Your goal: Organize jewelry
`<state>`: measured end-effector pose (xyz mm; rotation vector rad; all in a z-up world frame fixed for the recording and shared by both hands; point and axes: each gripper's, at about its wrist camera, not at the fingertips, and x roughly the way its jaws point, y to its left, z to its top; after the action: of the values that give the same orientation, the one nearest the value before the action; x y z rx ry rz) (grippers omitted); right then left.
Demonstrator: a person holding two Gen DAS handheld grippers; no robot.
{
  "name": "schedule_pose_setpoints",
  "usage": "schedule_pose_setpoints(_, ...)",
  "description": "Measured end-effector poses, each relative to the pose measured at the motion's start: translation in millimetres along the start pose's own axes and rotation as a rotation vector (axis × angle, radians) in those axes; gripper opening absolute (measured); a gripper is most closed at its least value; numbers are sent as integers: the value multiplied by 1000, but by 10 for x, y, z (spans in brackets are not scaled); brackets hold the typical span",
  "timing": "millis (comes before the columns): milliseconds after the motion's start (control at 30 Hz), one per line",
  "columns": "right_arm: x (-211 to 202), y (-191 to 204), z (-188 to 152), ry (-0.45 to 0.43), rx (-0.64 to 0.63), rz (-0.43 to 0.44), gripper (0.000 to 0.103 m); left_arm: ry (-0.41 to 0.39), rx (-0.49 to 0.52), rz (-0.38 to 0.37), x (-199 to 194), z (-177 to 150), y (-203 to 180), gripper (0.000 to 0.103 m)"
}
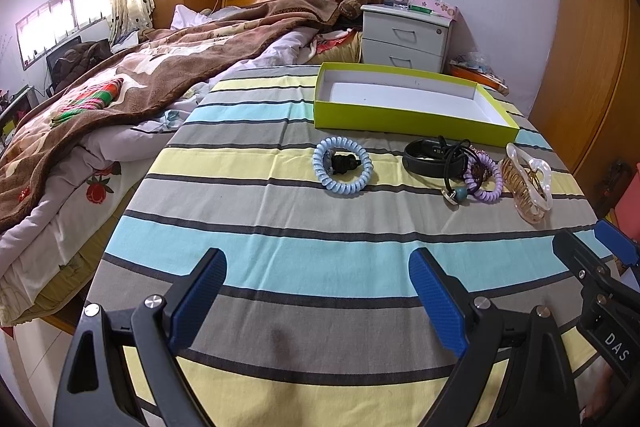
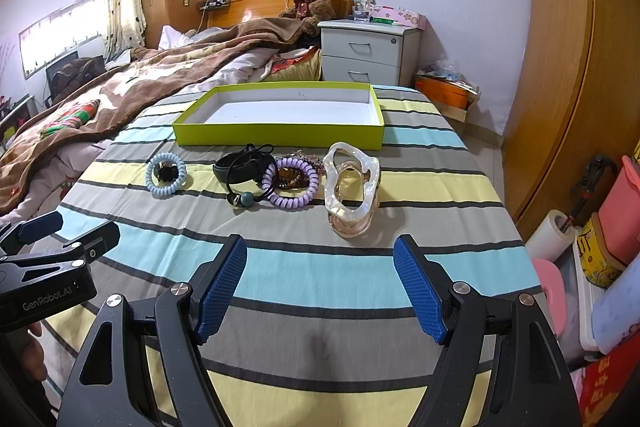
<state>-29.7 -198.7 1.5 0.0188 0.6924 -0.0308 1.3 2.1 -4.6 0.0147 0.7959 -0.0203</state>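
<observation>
While both grippers hover with fingers spread wide and holding nothing, the jewelry lies on the striped tabletop before a lime box: blue coil, black band, purple coil, pearly claw clip. The left gripper reads "GenRobot.AI", the right gripper "DAS".

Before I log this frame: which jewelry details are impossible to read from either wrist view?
- Dark object inside the blue coil hair tie: too small in both views to identify.
- Brown beaded piece: the purple coil hair tie covers most of it.
- Black cord: tangled over the black band, its path unclear.
- Green box: near wall hides the front floor strip.
</observation>
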Motion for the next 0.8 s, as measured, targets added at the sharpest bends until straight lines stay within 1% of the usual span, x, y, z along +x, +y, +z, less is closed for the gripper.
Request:
schedule_pose_setpoints(367, 104, -64, 57, 20, 3, -6, 76, 22, 0, -3, 115, 61, 17, 94)
schedule_pose_setpoints(467, 134, -155, 94, 18, 15, -1, 76, 32, -4, -37, 161, 87, 48, 94)
schedule_pose_setpoints(567, 168, -264, 163, 13, 29, -15, 76, 50, -16, -109, 236, 116, 118, 94)
schedule_pose_setpoints(667, 240, -372, 247, 23, 50, -23, 76, 83, -6, -112, 343, 165, 137, 94)
schedule_pose_setpoints(733, 310, -439, 293, 46, 64, -20, 76, 80, -14, -116, 381, 209, 167, 94)
schedule_pose_setpoints(800, 354, -504, 339, 49, 82, 0, 76, 91, -27, -122, 436, 265, 209, 94)
